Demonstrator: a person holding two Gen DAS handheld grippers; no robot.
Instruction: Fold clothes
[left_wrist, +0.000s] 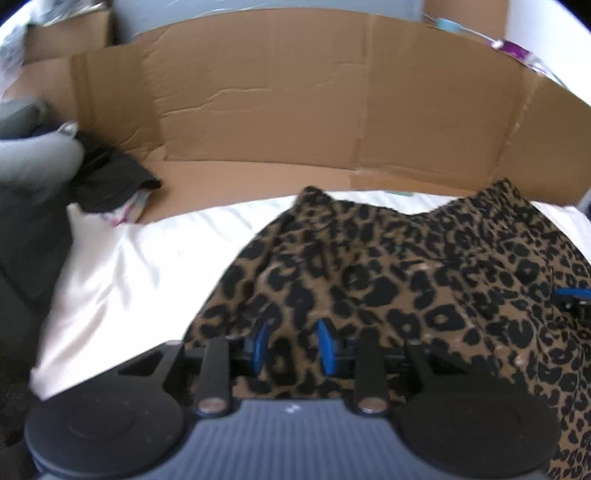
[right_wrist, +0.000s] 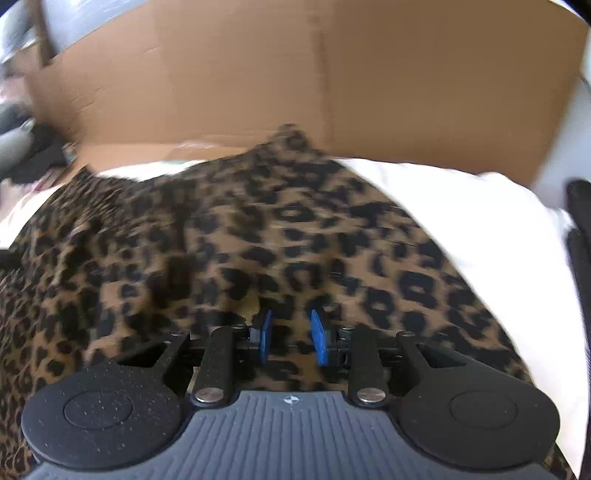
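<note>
Leopard-print brown-and-black fabric garment (left_wrist: 388, 280) lies spread over the white cloth-covered surface (left_wrist: 122, 269), reaching its far edge, where a flattened brown cardboard sheet (left_wrist: 295, 96) stands; a crumpled black garment (left_wrist: 110, 181) sits at the far left corner of the surface, touching the cardboard; the left gripper (left_wrist: 291, 347) has its blue pads parted with leopard fabric between them, though a clamp cannot be told; the right gripper (right_wrist: 291, 336) likewise hangs over the garment, pads apart; both views are blurred.
</note>
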